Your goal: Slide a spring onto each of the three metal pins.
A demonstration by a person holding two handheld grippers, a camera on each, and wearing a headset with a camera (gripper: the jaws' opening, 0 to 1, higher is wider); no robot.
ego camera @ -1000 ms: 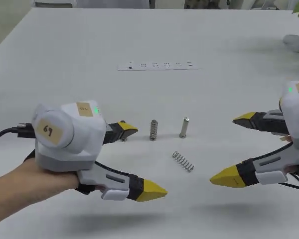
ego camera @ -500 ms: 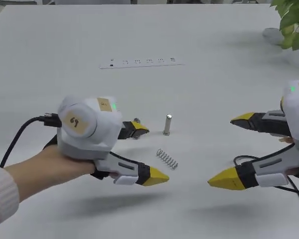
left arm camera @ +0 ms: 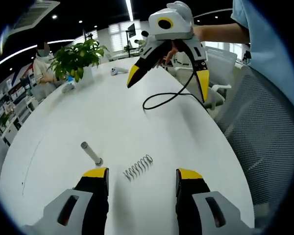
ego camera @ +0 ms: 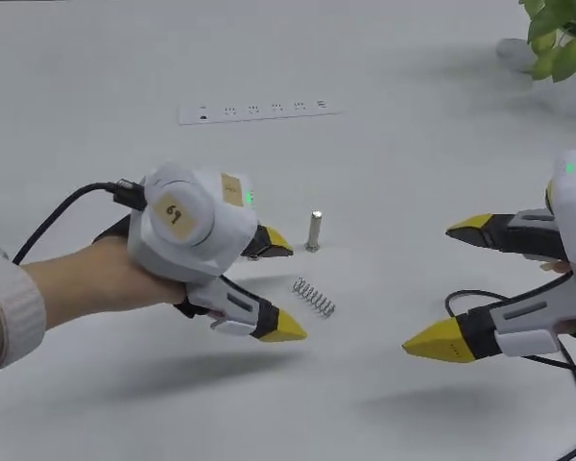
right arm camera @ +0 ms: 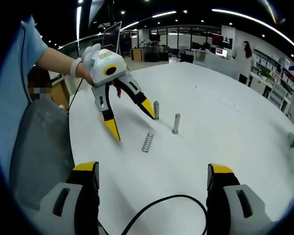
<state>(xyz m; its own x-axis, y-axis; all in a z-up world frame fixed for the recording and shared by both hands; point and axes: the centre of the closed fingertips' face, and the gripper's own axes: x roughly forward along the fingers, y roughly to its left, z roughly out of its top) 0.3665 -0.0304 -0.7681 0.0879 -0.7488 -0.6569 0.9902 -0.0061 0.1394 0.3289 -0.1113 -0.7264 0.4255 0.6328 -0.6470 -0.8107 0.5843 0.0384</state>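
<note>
Loose spring (ego camera: pixel 313 297) on table (ego camera: pixel 413 144), just before upright pin (ego camera: pixel 314 231)

In the head view the left gripper (ego camera: pixel 296 294) hides the spring-fitted pin (right arm camera: pixel 156 110).

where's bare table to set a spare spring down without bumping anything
Wide bare tabletop lies between the power strip and the bare pin, and along the near edge under both grippers. Crowded: the loose spring and pin sit right at the left gripper; right gripper flanks them.

Power strip (ego camera: pixel 259 112) (plant (ego camera: pixel 560 36) beyond)
</note>
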